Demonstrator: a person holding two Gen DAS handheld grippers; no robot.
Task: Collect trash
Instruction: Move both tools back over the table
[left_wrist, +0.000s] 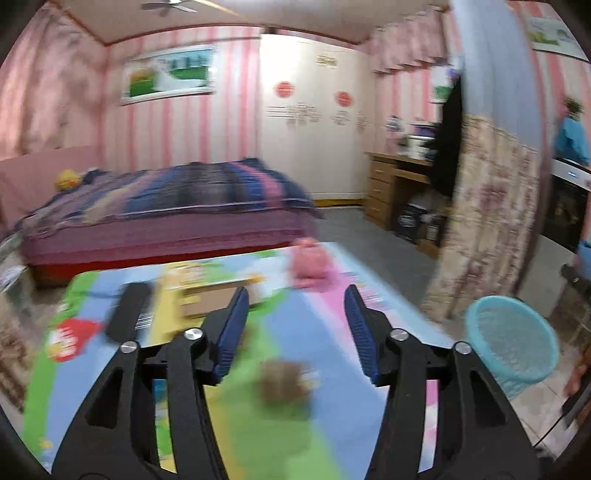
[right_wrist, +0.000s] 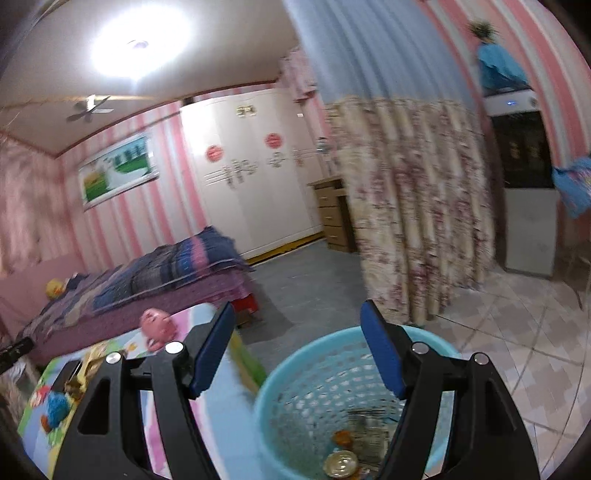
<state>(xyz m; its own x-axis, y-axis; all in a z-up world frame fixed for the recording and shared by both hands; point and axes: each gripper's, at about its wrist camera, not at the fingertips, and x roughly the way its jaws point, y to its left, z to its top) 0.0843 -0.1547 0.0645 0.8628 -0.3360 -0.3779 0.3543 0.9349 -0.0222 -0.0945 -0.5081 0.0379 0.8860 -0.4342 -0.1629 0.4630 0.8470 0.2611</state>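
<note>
- The left gripper (left_wrist: 295, 314), black with blue ribbed pads, has its jaws parted with nothing between them; it hangs over a table covered in a bright cartoon-print cloth (left_wrist: 332, 354).
- Just below its jaws on that cloth lies a blurred brown crumpled scrap (left_wrist: 284, 384); farther along are a flat cardboard box (left_wrist: 210, 299) and a pink pig-shaped toy (left_wrist: 310, 266).
- The right gripper (right_wrist: 297, 343), of the same make, also stands wide apart and empty, right above a round light-blue perforated plastic basket (right_wrist: 295, 373).
- In the basket's bottom lie a shiny round metal lid (right_wrist: 341, 463), an orange scrap (right_wrist: 341, 437) and some pale wrapper pieces.
- The basket stands on the floor just beside the table's edge, in front of a floral beige curtain (right_wrist: 410, 206).
- Beyond are a bed with a purple and blue striped blanket (left_wrist: 177, 195), a white wardrobe (left_wrist: 314, 122) and pink-striped walls.
</note>
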